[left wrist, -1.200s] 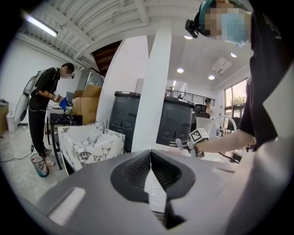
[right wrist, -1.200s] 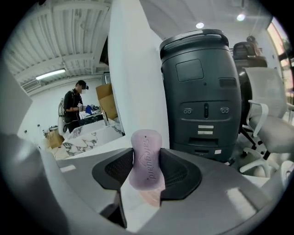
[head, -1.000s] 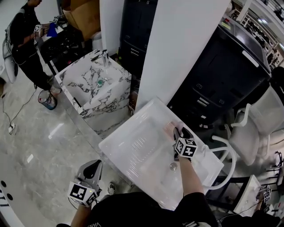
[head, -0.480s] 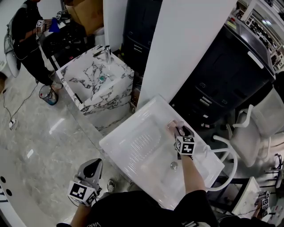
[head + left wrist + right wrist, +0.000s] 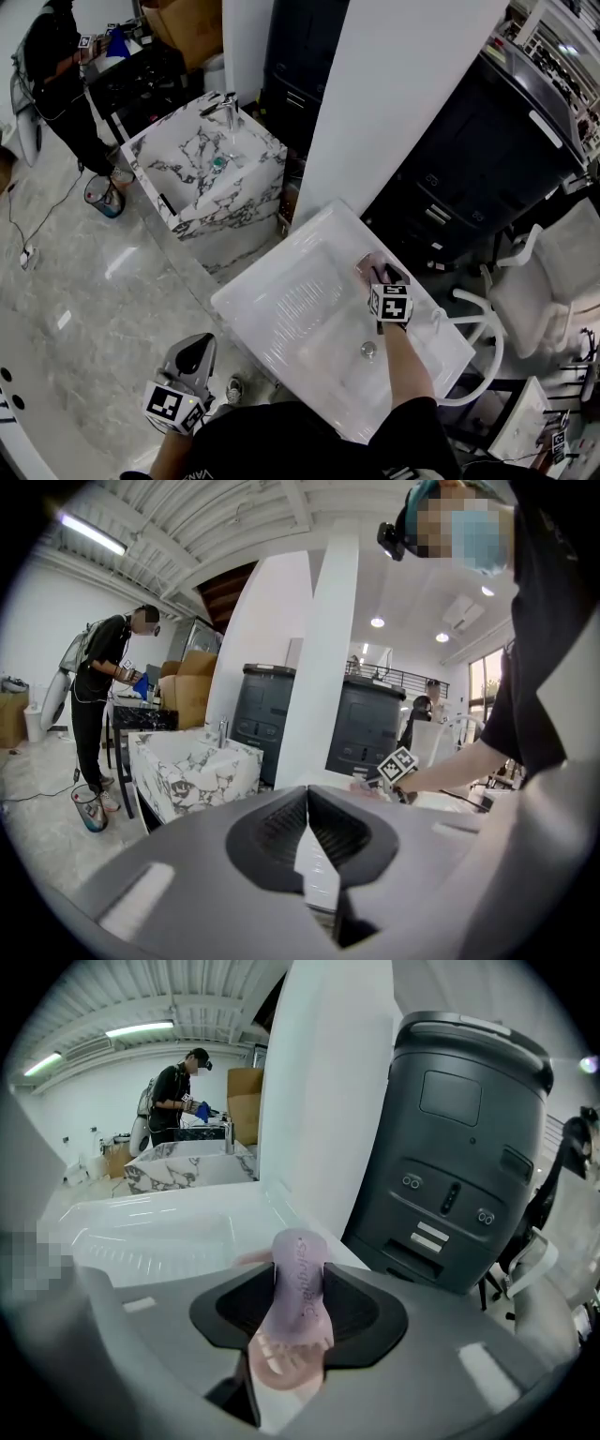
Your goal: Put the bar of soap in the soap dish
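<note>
Your right gripper [image 5: 378, 275] pinches the bar of soap [image 5: 302, 1283] on edge over the pink soap dish [image 5: 279, 1361], at the white sink's [image 5: 281, 309] far right; its jaws have just been closing. Your left gripper [image 5: 194, 352] hangs near left, jaws pressed together.

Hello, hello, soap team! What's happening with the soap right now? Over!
Left gripper shut, empty. Right gripper jaws just closing on the bar of soap, upright, at the pink soap dish. Nothing in the way.
</note>
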### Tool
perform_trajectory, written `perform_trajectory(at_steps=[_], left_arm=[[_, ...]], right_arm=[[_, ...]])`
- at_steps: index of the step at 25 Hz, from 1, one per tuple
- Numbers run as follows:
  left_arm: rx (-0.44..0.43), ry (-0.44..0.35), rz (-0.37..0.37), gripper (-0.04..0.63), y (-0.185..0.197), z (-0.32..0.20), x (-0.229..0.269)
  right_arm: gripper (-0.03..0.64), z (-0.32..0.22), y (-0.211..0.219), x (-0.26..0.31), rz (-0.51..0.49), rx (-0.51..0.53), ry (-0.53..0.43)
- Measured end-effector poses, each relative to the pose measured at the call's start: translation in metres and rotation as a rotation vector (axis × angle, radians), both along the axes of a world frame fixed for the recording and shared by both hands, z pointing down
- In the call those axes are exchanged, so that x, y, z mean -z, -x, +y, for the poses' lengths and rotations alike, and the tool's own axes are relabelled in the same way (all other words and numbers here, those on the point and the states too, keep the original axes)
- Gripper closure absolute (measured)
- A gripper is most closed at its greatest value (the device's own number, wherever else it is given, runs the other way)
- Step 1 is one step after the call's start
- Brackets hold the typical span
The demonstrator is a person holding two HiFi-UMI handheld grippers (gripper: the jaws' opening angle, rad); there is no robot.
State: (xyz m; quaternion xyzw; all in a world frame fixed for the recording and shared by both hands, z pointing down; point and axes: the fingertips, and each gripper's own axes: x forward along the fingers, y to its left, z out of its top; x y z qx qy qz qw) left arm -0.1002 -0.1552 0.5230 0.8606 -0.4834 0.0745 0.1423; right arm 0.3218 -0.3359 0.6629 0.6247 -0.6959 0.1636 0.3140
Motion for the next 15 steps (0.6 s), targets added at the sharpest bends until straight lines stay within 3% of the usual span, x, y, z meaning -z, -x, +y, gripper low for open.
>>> perform_trajectory(at_steps=[15], left_arm=[[0.010,-0.003,0.004,0.541,-0.0001,0.0029,-0.0006]], right_arm=[[0.452,-0.0014,0.0036,-0.0034,0.003,0.003,-0.003]])
